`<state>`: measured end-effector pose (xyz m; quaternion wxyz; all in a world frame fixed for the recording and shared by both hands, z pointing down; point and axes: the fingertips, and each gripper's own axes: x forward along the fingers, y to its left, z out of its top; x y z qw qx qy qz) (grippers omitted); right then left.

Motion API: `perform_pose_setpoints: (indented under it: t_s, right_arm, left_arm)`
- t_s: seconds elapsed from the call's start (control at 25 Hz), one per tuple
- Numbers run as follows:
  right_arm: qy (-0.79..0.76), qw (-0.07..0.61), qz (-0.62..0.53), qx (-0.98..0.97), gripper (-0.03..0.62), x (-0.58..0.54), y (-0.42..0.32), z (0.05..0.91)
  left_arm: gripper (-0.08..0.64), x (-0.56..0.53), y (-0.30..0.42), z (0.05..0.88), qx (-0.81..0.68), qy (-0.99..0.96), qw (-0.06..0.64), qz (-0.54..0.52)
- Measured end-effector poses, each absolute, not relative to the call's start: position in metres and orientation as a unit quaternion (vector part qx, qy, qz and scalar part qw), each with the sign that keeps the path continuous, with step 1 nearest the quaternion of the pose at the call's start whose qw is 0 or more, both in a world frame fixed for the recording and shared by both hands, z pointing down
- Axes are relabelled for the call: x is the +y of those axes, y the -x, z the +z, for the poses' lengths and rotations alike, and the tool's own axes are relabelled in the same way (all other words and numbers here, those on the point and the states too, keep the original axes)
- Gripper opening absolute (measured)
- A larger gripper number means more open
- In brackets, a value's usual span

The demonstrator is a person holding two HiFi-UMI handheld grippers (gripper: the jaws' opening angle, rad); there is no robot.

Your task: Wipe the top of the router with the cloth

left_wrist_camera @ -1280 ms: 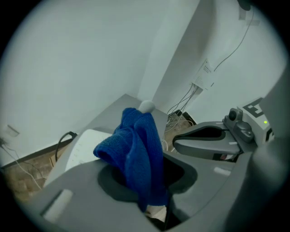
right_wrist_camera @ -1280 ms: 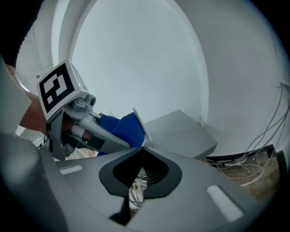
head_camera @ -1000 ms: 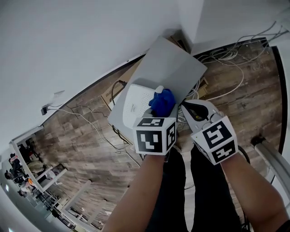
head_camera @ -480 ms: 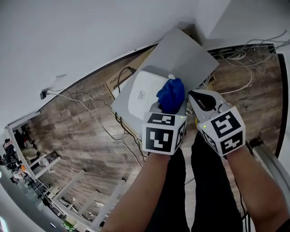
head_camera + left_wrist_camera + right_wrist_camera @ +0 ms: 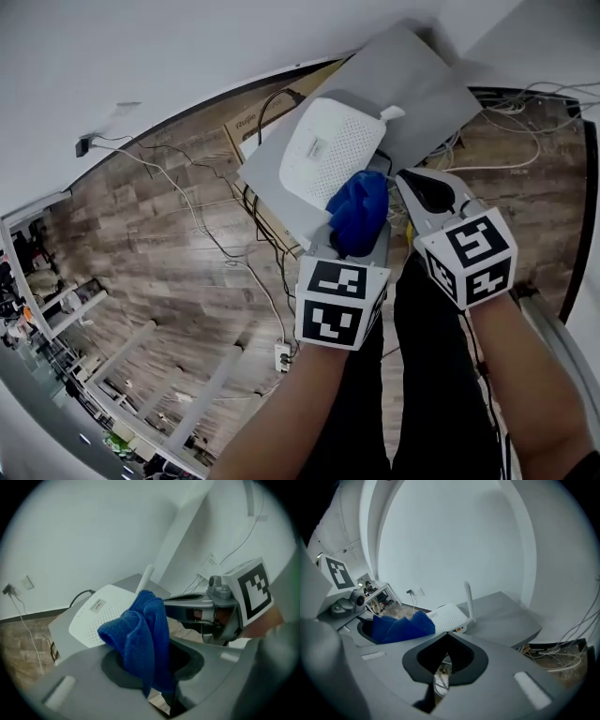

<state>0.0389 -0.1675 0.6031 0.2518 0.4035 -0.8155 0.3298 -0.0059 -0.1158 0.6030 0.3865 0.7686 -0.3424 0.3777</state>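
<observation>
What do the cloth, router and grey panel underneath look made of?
The cloth looks like soft blue microfibre: fuzzy pile, limp folds. The router seems to be white matte hard plastic: smooth moulded shell, rows of vent holes. The grey panel is flat and matte; laminate, plastic or painted board, I cannot tell.

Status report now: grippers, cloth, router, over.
Left gripper shut on blue cloth, at edge of router; contact unclear. Right gripper shut, empty. Nothing blocks router top.

White wall (image 5: 187, 47), wood-plank floor (image 5: 169, 272)
</observation>
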Motion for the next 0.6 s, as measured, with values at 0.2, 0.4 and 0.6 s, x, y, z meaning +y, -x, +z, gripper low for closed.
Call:
perform_pose_setpoints:
  t_s: [0.2, 0.4, 0.6]
  right_arm:
    - [-0.391, 0.265, 0.328, -0.818, 0.023, -0.153, -0.021, 0.608]
    - [-0.384, 0.275, 0.327, -0.818, 0.023, -0.142, -0.009, 0.605]
    - [-0.377, 0.279, 0.32, -0.823, 0.023, -0.141, 0.002, 0.591]
  left_arm:
    - [0.229, -0.1, 0.028, 0.598, -0.359, -0.767, 0.383, 0.369]
    - [0.229, -0.094, 0.044, 0.569, -0.382, -0.77, 0.384, 0.336]
    - [0.229, -0.089, 0.067, 0.538, -0.403, -0.766, 0.391, 0.314]
